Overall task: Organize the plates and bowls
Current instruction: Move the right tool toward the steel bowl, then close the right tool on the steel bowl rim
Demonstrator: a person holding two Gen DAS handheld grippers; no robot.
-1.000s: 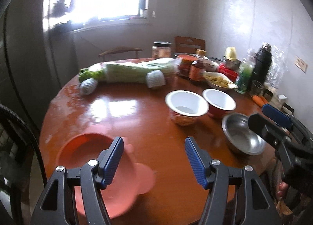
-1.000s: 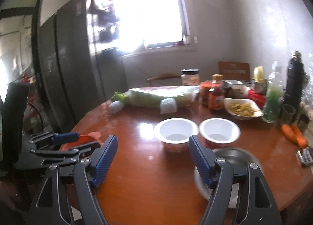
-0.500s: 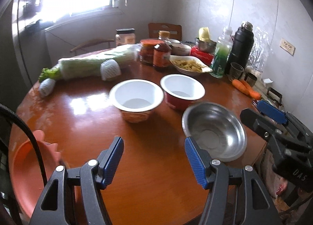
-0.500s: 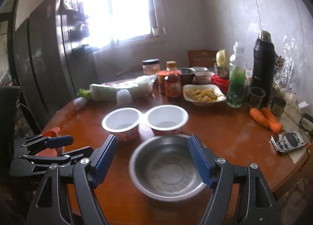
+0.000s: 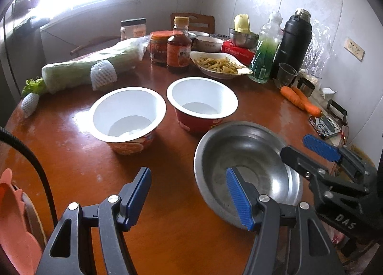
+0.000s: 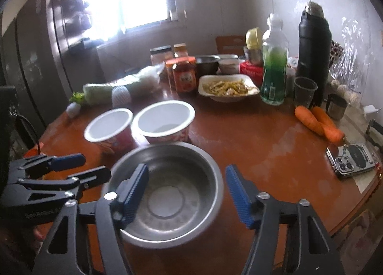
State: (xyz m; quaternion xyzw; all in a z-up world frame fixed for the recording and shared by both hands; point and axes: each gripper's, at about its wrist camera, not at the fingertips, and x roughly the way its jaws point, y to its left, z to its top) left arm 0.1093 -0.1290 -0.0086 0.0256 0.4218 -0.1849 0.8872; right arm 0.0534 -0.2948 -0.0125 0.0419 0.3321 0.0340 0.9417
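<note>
Now the right gripper (image 6: pixel 186 193), jaws just narrowing yet unclamped, straddles the round steel bowl's (image 6: pixel 167 200) rim; next comes pinching it. Left gripper (image 5: pixel 189 193) hangs spread, empty.

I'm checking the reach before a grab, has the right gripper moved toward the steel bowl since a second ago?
Yes. The right gripper has closed in on the steel bowl, now framing it, its jaws just narrowing, nothing gripped yet.

white paper bowls (image 5: pixel 128 114): 2 | steel bowl (image 5: pixel 241 169): 1 | carrots (image 5: pixel 300 100): 2 | pink plate (image 5: pixel 14 222): 1
</note>
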